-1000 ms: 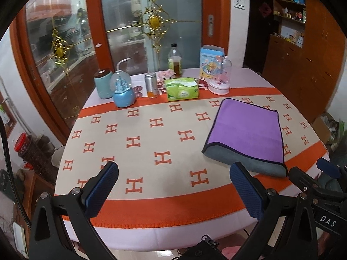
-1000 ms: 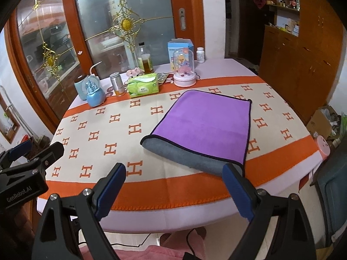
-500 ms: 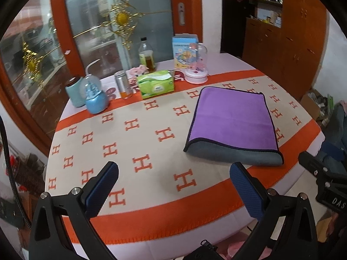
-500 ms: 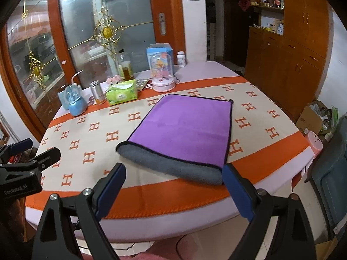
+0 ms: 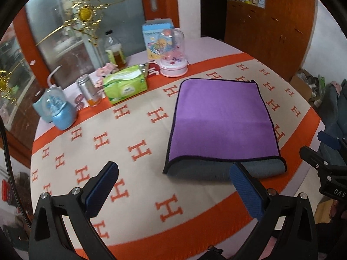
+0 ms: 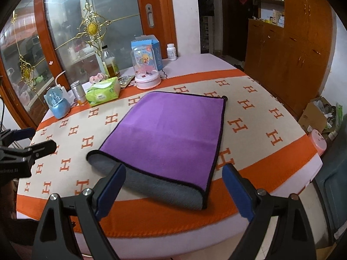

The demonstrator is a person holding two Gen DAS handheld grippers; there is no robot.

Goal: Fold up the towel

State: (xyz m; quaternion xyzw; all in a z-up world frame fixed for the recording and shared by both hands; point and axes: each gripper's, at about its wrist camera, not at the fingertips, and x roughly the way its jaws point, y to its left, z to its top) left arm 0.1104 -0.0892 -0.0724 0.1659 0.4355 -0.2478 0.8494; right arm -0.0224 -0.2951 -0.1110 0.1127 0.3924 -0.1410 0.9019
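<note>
A purple towel [image 5: 221,121] with a grey underside and black trim lies folded once on the round table, its rounded grey fold toward me; it also shows in the right wrist view [image 6: 171,134]. My left gripper [image 5: 173,189] is open and empty, hovering in front of the fold's left part. My right gripper [image 6: 173,191] is open and empty, just in front of the fold's near edge. The right gripper's body shows at the right edge of the left wrist view [image 5: 325,164].
The table wears an orange and beige H-patterned cloth [image 5: 104,140]. At its far side stand a green tissue pack [image 5: 124,86], a blue snow globe [image 5: 59,112], a metal can [image 5: 87,91], an oil bottle [image 5: 115,54], a domed toy [image 5: 173,58] and a blue box [image 5: 156,34]. Wooden cabinets [image 6: 290,41] stand to the right.
Both grippers have moved right and closer to the towel's near fold; the towel has not moved. Both stay open.
</note>
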